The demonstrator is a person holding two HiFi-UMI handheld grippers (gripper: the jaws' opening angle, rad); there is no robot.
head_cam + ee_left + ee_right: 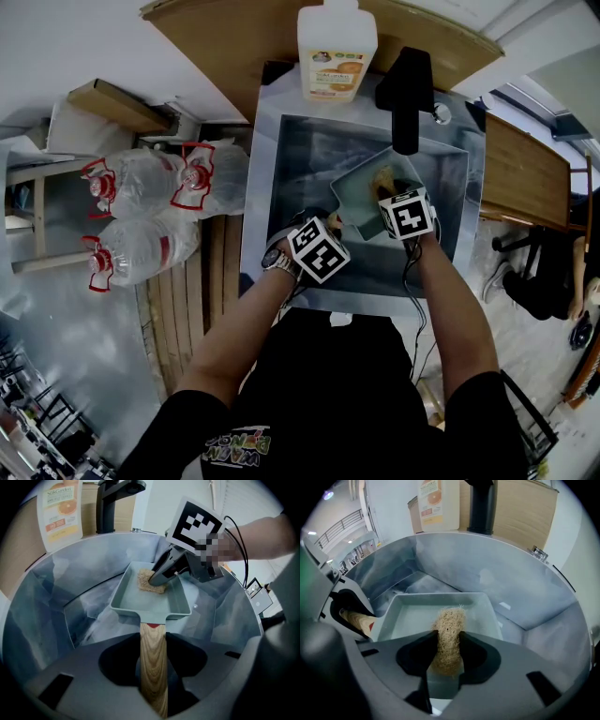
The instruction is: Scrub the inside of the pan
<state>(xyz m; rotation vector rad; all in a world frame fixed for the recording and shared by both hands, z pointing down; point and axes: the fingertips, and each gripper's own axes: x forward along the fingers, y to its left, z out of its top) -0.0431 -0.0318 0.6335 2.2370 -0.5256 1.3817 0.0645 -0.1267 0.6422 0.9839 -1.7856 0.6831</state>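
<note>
A pale green square pan [375,192] [126,597] [417,611] with a wooden handle [153,665] sits in the steel sink [281,169]. My left gripper [317,246] [153,667] is shut on the wooden handle and holds the pan level. My right gripper [401,211] [449,651] [157,578] is shut on a tan fibrous scrub pad [449,637] [151,581] [384,176]. The pad's far end rests on the pan's inner floor near the middle.
A black tap [405,94] [482,506] stands at the sink's back edge. A bottle of orange-labelled dish soap [336,47] [60,510] [437,503] stands beside it on the wooden counter [225,47]. Several plastic water bottles [141,216] lie on the floor to the left.
</note>
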